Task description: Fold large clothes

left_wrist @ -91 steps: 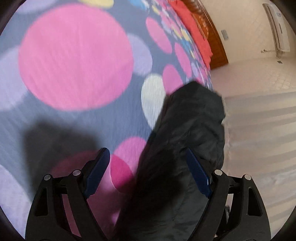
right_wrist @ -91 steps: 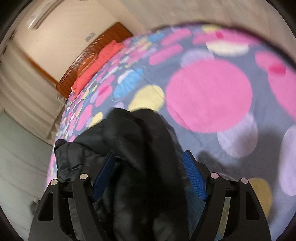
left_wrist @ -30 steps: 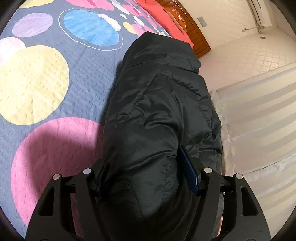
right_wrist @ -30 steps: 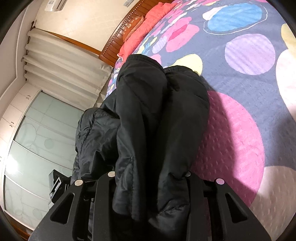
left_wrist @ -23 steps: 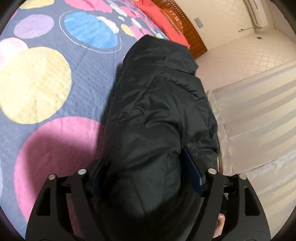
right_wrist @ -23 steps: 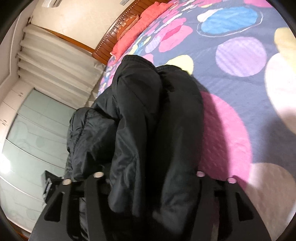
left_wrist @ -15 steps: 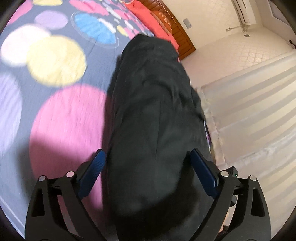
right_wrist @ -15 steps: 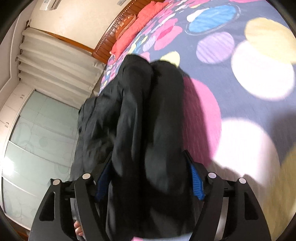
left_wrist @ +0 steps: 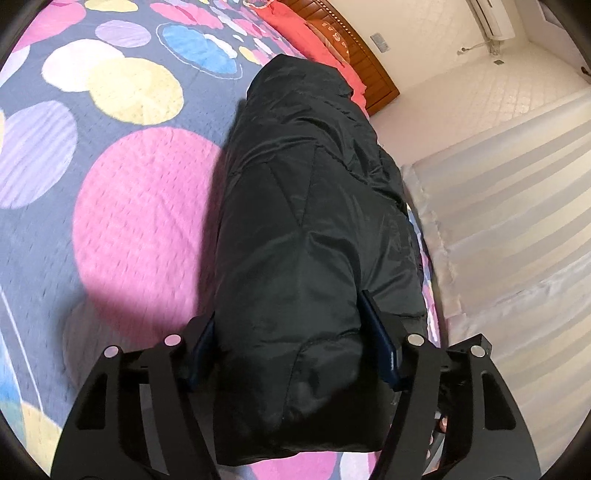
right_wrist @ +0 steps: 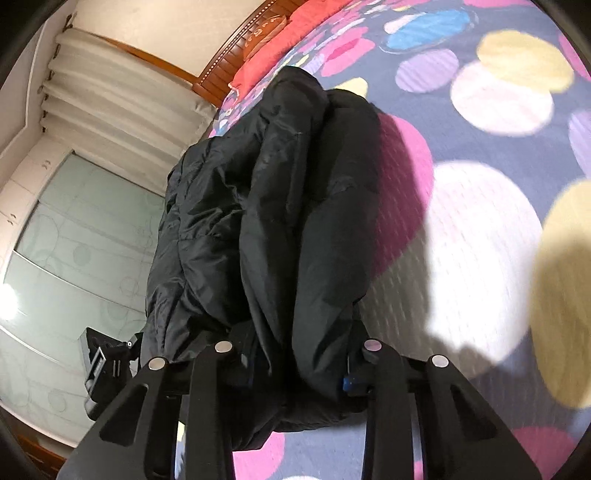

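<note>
left gripper (left_wrist: pixel 295 350) jaws closing on black jacket (left_wrist: pixel 306 221) | right gripper (right_wrist: pixel 299 362) jaws likewise, pads mostly hidden

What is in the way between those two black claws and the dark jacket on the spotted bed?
Nothing visible. The black puffer jacket already sits between the jaws of the left gripper and the right gripper, which are closing on its bulk. It lies on the polka-dot bedspread.

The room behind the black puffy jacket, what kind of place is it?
Most likely a bedroom: the black puffy jacket lies on a bed with a polka-dot quilted bedspread, a carved wooden headboard with red pillows, and pale pleated curtains.
</note>
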`<action>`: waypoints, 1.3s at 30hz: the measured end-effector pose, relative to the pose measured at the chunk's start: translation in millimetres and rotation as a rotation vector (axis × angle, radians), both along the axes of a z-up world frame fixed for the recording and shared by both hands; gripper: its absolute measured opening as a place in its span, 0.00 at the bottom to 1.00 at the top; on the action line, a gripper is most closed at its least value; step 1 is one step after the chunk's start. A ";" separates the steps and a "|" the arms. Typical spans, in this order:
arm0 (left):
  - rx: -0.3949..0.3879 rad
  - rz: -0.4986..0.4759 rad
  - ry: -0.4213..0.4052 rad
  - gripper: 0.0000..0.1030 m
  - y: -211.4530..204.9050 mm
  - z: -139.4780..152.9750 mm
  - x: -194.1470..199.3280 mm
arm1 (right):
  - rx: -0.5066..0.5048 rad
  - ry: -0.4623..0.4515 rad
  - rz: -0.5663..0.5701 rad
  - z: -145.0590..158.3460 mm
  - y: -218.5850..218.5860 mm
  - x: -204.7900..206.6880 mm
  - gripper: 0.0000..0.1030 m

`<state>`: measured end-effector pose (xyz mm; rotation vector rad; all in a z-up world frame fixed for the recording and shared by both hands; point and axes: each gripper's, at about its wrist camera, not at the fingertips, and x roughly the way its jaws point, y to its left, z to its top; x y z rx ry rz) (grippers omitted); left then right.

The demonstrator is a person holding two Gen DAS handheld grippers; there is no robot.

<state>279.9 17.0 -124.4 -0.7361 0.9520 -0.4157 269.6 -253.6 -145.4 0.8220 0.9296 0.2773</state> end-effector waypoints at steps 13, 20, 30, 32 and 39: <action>-0.029 -0.008 -0.008 0.77 12.3 -7.5 -1.7 | 0.009 -0.016 0.014 -11.5 -8.4 0.7 0.45; -0.034 0.016 -0.025 0.82 40.3 0.4 1.1 | -0.034 -0.021 0.010 8.2 -17.2 -5.1 0.61; 0.020 -0.008 -0.025 0.82 33.7 10.2 59.8 | -0.031 -0.035 -0.083 28.4 -53.5 46.3 0.65; 0.034 -0.011 -0.024 0.82 29.7 12.5 71.0 | -0.014 -0.031 -0.089 25.4 -54.5 65.9 0.65; 0.145 -0.023 -0.017 0.81 7.1 15.5 89.8 | -0.061 0.006 -0.090 8.3 -49.2 99.8 0.53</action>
